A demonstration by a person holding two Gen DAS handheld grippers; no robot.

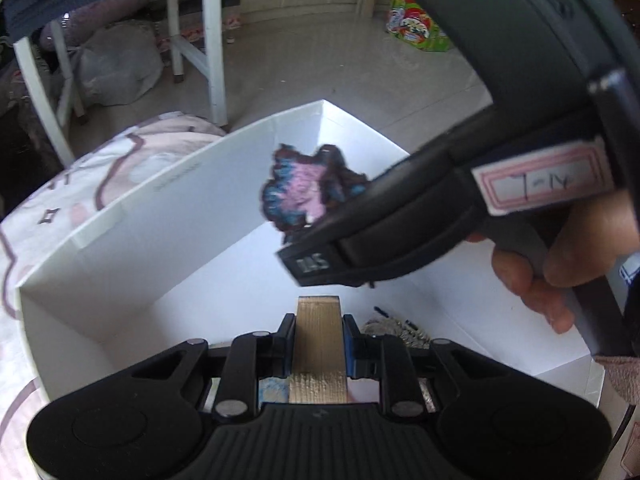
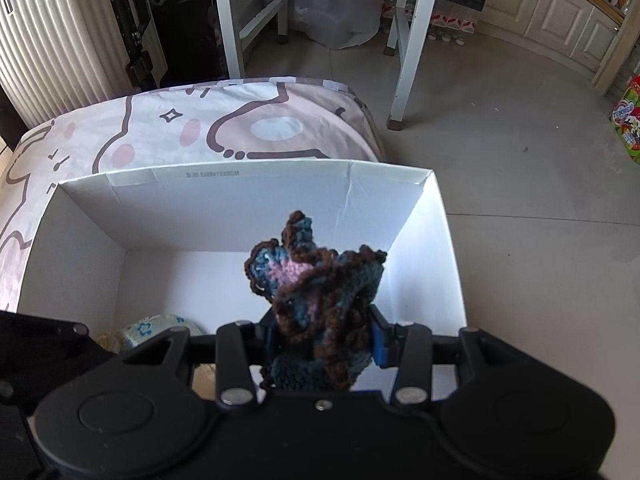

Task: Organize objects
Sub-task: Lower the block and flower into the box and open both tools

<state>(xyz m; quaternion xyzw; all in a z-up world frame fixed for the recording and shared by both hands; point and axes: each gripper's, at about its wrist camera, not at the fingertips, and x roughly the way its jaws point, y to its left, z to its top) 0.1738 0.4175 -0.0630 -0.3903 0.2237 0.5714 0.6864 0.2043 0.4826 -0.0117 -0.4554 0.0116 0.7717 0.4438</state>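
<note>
On the left, the left gripper (image 1: 318, 344) is pinching a flat gold block (image 1: 319, 344), the block's long axis running straight out along the fingers and tipping down into the white box (image 1: 120, 216). The box sits on a bed cover printed with cartoon outlines (image 2: 192, 120), its open top facing up under both grippers. On the box floor just right of the gold block lies a small pale beaded thing (image 1: 394, 330); what it is I can't make out.

Further right, the right gripper (image 2: 320, 344) is clamped on a crocheted piece in blue, pink and brown (image 2: 316, 292), which bunches up above its fingers and hangs over the middle of the box, clear of the far wall. A hand (image 1: 560, 264) grips that tool's handle.

Both loads are already above the opening, so the drop looks to be straight down; the left gripper seems nearer the floor of the box.
</note>
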